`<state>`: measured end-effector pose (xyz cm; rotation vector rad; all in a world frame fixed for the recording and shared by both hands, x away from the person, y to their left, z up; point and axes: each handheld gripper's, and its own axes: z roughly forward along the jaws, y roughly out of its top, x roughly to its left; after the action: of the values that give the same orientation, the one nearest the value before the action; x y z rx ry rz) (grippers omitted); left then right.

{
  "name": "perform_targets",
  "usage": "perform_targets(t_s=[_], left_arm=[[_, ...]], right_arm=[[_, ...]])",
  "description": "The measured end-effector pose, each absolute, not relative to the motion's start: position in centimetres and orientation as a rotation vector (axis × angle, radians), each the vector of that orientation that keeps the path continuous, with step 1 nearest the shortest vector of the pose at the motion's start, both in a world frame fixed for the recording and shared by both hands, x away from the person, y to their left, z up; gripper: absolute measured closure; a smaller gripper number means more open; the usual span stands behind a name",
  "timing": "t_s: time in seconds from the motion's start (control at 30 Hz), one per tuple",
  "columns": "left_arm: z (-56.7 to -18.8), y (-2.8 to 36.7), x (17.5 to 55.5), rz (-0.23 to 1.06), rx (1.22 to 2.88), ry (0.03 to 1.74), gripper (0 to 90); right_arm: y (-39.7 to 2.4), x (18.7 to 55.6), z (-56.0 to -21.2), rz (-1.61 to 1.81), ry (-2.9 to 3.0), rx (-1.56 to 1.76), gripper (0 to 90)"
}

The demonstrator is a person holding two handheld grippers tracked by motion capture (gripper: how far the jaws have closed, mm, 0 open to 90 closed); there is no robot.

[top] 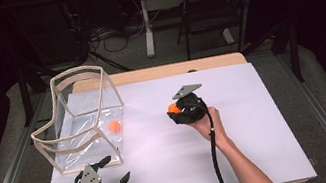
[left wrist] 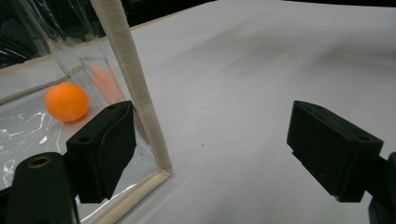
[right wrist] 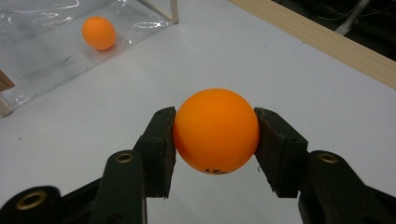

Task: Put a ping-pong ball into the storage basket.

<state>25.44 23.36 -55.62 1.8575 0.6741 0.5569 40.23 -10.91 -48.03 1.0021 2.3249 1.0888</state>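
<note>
Orange ball (right wrist: 215,130) sits clamped btwn the two black jaws of the right tongs (right wrist: 215,135), pads pressing on both sides, small dark print on its underside. In the high view the ball (top: 173,108) is held just above the white surface (top: 238,124), roughly mid-table, w/ the right hand (top: 205,120) behind it and the cable trailing toward the near edge.

Second orange ball (top: 114,126) lies inside the clear bag (top: 85,116) w/ cream-coloured trim, standing open on the left part of the surface; well apart from the held ball. From the right gripper view that ball (right wrist: 98,32) rests on the bag's clear floor.

Left tongs (top: 112,170) are at the near left, just beside the bag's near corner, jaws wide apart, nothing btwn them. In the left gripper view one jaw is right at the bag's trimmed corner post (left wrist: 133,88); touching or not, can't tell.

Far side: a wooden table edge (top: 157,72), then a dark chair (top: 215,8).
</note>
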Motion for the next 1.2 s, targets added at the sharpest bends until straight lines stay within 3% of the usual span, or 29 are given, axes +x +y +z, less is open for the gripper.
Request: perform_targets(t_s=[1.2], left_arm=[[-55.6, 23.3, 25.3, 0.557, 1.856, 0.675, 15.7]], right_arm=[[-8.5, 42.0, -45.7, 1.125, 2.336, 0.938, 51.0]])
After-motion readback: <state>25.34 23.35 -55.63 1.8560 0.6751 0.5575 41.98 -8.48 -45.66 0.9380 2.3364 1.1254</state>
